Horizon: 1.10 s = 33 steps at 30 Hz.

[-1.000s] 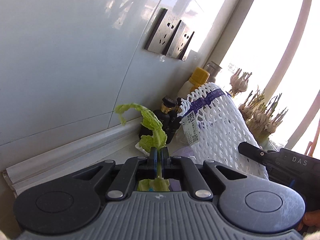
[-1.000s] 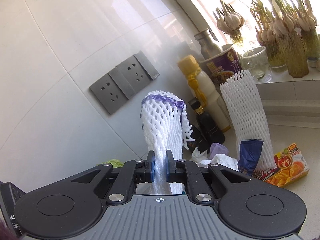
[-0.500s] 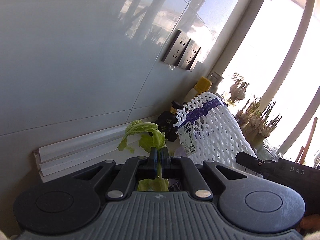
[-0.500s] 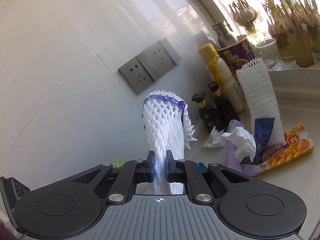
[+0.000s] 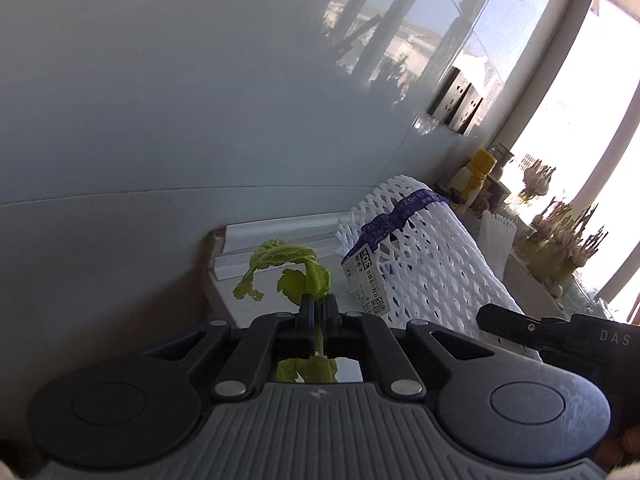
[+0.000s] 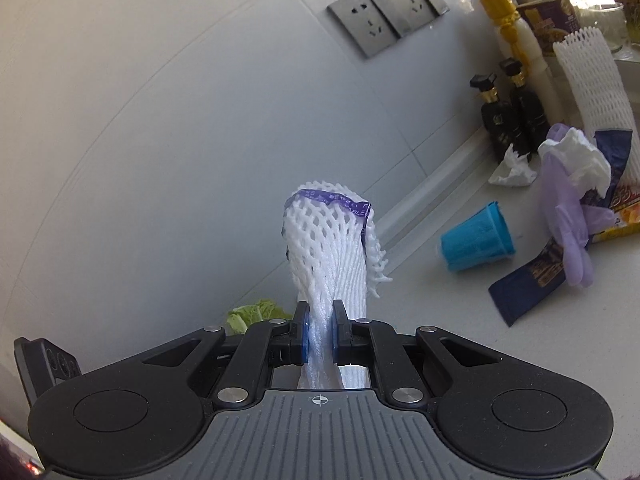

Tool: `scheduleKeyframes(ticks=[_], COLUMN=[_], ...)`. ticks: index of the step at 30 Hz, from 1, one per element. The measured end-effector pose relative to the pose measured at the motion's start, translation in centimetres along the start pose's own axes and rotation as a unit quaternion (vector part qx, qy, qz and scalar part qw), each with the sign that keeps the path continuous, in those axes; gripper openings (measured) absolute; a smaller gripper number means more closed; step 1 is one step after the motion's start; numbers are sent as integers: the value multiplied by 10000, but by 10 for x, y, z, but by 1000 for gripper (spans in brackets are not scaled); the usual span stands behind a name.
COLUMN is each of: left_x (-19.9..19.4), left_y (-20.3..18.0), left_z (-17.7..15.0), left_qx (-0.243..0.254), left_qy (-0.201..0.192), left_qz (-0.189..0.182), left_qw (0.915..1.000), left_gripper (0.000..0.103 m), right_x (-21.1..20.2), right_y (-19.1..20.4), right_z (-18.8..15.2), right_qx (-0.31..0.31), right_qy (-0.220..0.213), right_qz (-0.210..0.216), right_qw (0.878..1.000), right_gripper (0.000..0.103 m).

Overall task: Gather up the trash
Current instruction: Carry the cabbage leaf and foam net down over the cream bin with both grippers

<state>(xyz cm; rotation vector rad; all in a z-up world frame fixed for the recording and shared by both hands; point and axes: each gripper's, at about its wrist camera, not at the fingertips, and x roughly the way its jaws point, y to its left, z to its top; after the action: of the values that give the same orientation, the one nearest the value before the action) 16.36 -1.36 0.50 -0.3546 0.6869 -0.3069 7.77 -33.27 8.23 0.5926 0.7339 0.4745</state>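
My left gripper [image 5: 318, 306] is shut on a limp green lettuce leaf [image 5: 298, 266] and holds it up in front of the tiled wall. My right gripper [image 6: 319, 314] is shut on a white foam fruit net with a purple band [image 6: 330, 240], which stands up from its jaws. The same net [image 5: 420, 264] fills the right side of the left wrist view. The leaf's edge [image 6: 256, 314] shows low left in the right wrist view. On the counter at right lie a blue paper cup [image 6: 476, 242] on its side, a purple glove [image 6: 568, 208], crumpled white tissue [image 6: 512, 168] and a dark blue wrapper [image 6: 532, 284].
Two dark bottles [image 6: 512, 112], a yellow-capped bottle [image 6: 508, 28], a second foam net [image 6: 596, 84] and an orange snack box [image 6: 618, 220] stand along the wall at right. Grey wall sockets [image 6: 386, 12] sit above. Garlic bunches [image 5: 568, 236] line the bright windowsill.
Both grippers have moved back and left from the window corner with their loads. The bottles and sockets now look farther off. The blue cup has come into the right wrist view.
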Motion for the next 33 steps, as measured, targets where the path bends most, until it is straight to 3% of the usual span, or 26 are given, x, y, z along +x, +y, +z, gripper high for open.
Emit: scheduleKeyframes(ticks=[6, 16, 26, 33], left_x=[-13, 0, 28, 61], left_y=[30, 67, 106, 134], left_z=[-22, -59, -94, -128], left_qx=[-136, -392, -575, -309], left_qy=[133, 724, 1382, 1856], left_qz=[429, 989, 1474, 1815], left_qw=[9989, 9917, 9777, 9652], left_gripper=[3, 3, 3, 3], right_x=[28, 76, 126, 186], right_y=[19, 44, 45, 31], right_z=[-29, -85, -148, -186], right_qx=[-173, -785, -1048, -1136], right_qy=[543, 1483, 2481, 3178], right_qz=[86, -341, -765, -1013], right_qw=[9983, 9852, 9600, 9359], right_gripper=[10, 10, 10, 10])
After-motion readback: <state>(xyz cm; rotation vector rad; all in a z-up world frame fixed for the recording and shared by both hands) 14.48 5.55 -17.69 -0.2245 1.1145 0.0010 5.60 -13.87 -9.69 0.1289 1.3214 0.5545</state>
